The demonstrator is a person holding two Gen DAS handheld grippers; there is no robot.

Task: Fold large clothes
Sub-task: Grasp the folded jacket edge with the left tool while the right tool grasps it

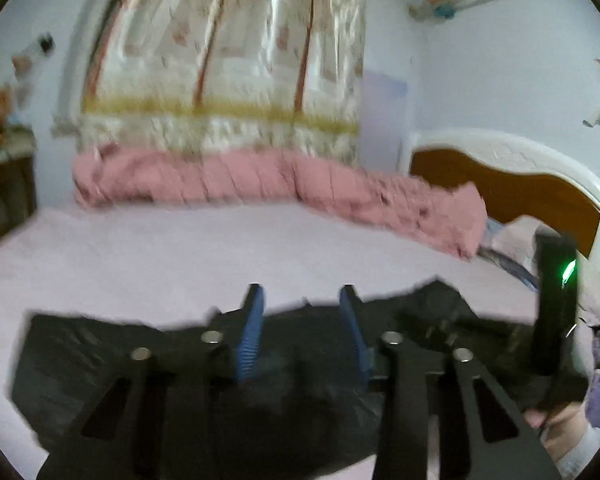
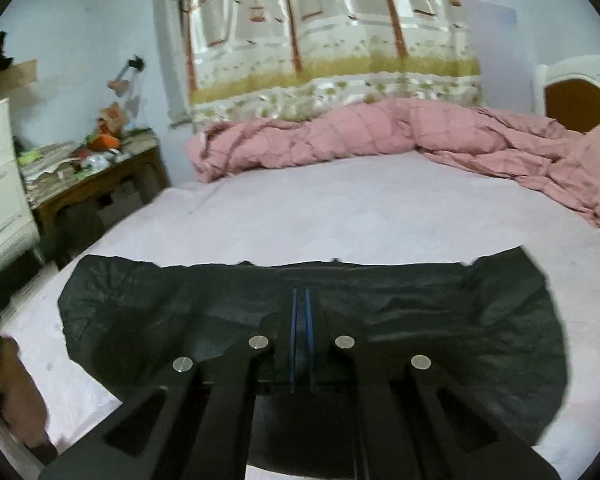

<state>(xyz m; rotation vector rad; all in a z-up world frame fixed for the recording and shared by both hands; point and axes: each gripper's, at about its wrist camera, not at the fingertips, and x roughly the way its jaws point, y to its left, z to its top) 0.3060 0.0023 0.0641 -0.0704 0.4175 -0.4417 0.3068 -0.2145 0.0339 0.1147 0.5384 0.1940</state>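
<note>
On the pale pink bed sheet (image 2: 340, 216) we see the large black thin-fabric garment (image 2: 480, 320) spread flat, near the front edge. Our left tool (image 1: 302, 300) has its blue pads (image 1: 252, 332) apart, gripping nothing visible. Our right tool (image 2: 301, 320) is closed; whether it pinches fabric we cannot tell.

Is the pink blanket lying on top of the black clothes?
No, the pink blanket is bunched up at the far side of the bed, well apart from the black clothes near the camera.
</note>
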